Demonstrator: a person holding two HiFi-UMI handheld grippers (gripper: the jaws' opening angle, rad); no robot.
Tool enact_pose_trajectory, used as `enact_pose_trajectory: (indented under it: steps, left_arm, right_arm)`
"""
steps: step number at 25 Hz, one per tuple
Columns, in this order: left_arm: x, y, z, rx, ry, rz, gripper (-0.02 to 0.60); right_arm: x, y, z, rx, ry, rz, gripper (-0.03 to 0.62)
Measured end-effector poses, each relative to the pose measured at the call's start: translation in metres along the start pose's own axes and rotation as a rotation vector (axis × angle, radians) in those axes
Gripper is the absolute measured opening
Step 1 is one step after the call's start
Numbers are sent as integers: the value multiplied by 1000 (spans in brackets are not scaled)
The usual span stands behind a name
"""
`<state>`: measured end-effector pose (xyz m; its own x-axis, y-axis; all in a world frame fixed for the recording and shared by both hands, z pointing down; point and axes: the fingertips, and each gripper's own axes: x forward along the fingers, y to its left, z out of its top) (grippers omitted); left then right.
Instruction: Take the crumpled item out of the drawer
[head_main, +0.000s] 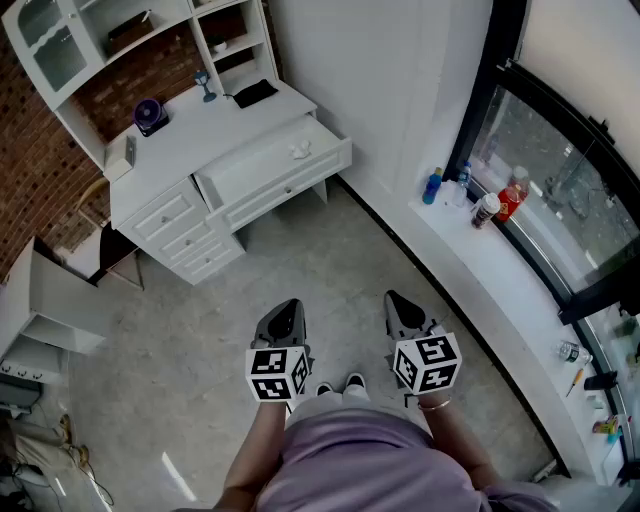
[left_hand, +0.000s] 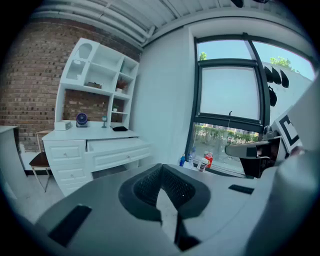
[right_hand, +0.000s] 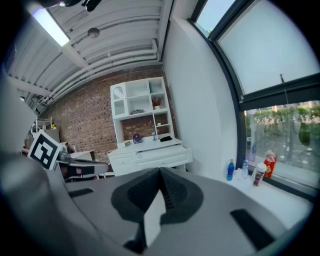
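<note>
A white desk with a hutch (head_main: 190, 130) stands at the far left against the brick wall. Its wide top drawer (head_main: 275, 165) is pulled out, and a small white crumpled item (head_main: 300, 150) lies inside near the right end. The drawer also shows in the left gripper view (left_hand: 117, 145) and the right gripper view (right_hand: 160, 152), where the item cannot be made out. My left gripper (head_main: 288, 305) (left_hand: 161, 167) and right gripper (head_main: 396, 298) (right_hand: 160, 172) are held side by side over the floor, well short of the desk. Both are shut with nothing between the pads.
A white window sill (head_main: 470, 250) runs along the right wall with a blue bottle (head_main: 433, 186), a cup (head_main: 486, 210) and a red bottle (head_main: 512, 197) on it. A small fan (head_main: 150, 115) and a black object (head_main: 254, 93) sit on the desktop. A chair (head_main: 95, 200) stands left of the desk.
</note>
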<state>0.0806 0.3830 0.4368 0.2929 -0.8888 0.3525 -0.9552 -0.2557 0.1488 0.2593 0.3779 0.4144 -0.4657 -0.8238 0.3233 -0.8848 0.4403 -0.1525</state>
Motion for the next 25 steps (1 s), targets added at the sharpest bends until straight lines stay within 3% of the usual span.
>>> enact_pose_trajectory:
  steps: [16,25]
  left_arm:
    - [26,-5,13,13,-21,-4,0]
    - [41,-1,17,15,-12,-3,0]
  right_arm:
    - [19,-17,-2,66,-11,24,3]
    - [40,-21,5,76,5,53,98]
